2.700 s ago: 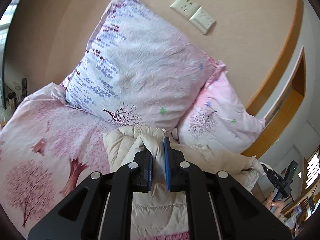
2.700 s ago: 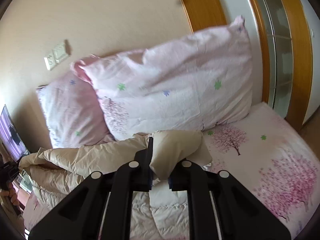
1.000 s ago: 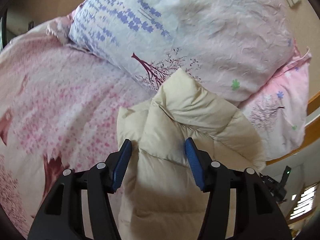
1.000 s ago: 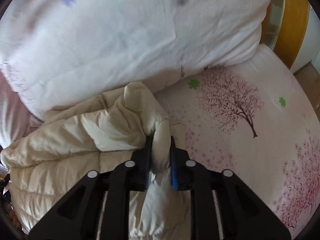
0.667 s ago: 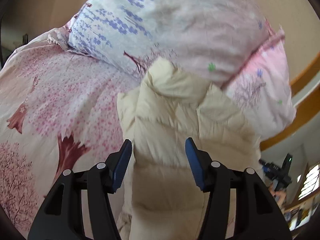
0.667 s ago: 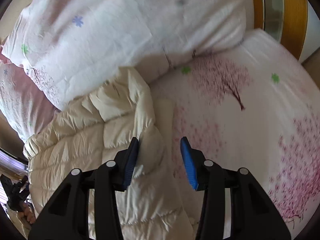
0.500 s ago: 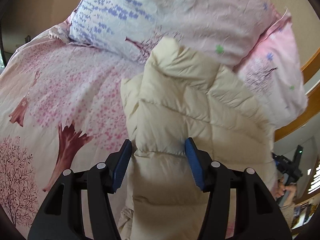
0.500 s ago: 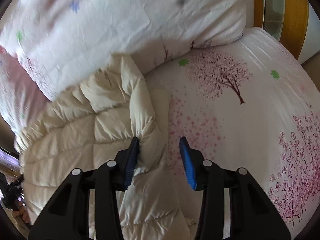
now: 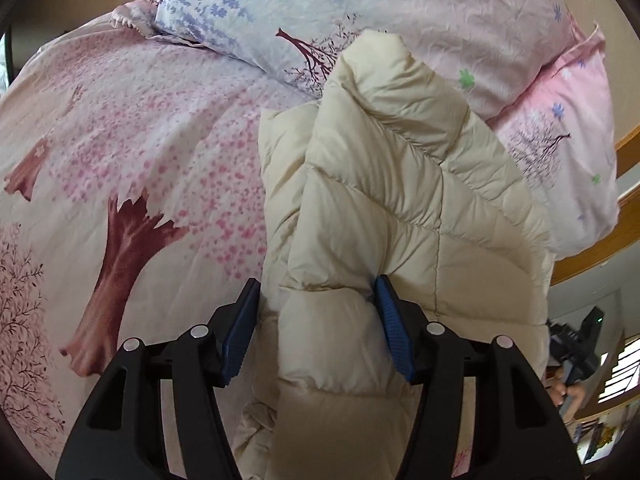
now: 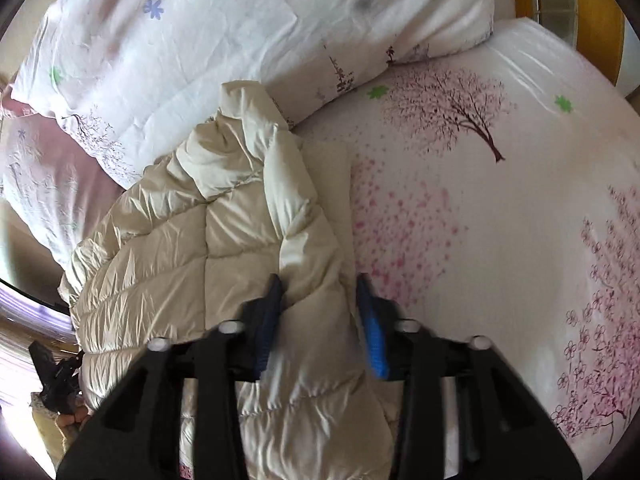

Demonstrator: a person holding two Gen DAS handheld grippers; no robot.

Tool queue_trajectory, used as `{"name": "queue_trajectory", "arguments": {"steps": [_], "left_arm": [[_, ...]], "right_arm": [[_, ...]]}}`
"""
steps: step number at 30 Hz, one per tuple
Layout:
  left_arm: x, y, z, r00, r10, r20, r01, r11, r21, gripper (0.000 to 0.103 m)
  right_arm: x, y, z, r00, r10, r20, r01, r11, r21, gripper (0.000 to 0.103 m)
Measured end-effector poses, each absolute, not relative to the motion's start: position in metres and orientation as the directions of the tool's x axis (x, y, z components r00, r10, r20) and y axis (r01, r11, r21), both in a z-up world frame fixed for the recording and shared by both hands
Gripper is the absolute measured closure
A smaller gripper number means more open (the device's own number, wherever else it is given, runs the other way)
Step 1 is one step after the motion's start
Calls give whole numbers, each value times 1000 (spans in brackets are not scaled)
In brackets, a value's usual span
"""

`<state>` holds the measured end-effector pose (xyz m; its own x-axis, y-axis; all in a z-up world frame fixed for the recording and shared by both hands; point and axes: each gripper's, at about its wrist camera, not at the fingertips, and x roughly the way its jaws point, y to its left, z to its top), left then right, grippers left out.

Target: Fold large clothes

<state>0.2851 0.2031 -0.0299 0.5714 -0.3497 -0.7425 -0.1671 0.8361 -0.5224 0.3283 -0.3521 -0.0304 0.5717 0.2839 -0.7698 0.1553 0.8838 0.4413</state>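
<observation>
step: grabbing puffy cream jacket (image 9: 400,200) on the bed (image 9: 120,140) by the pillows (image 9: 440,12) | left gripper (image 9: 316,320): fingers open around its edge | right gripper (image 10: 320,312): fingers just been closing around its edge, not yet pinching | next: pinch, lift, fold over
</observation>
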Motion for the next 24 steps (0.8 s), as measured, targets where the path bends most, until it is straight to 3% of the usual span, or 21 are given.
{"name": "queue_trajectory", "arguments": {"steps": [6,7,10,11,16,24], "left_arm": [[281,192,-28,572,-303,-762,-179,861,-476,47],[278,193,-28,568,-325,-756,-179,848,-499,47],[269,198,-26,573,-386,-723,-166,809,-564,46],[262,201,-26,577,-403,-710,-159,798,-582,46],[228,215,-26,594,-466,-656,-136,745,-653,41],[205,210,-36,577,-534,-618,-148,676,-722,41]], "right_arm": [[337,-338,-41,523,204,-827,198,915,351,84],[333,-338,-37,530,206,-822,196,914,355,78],[311,-344,-26,549,266,-793,190,884,428,43],[304,-348,-24,557,288,-779,188,870,456,40],[266,-372,-28,544,402,-737,212,784,584,35],[251,-368,-50,489,511,-707,238,702,671,34]]}}
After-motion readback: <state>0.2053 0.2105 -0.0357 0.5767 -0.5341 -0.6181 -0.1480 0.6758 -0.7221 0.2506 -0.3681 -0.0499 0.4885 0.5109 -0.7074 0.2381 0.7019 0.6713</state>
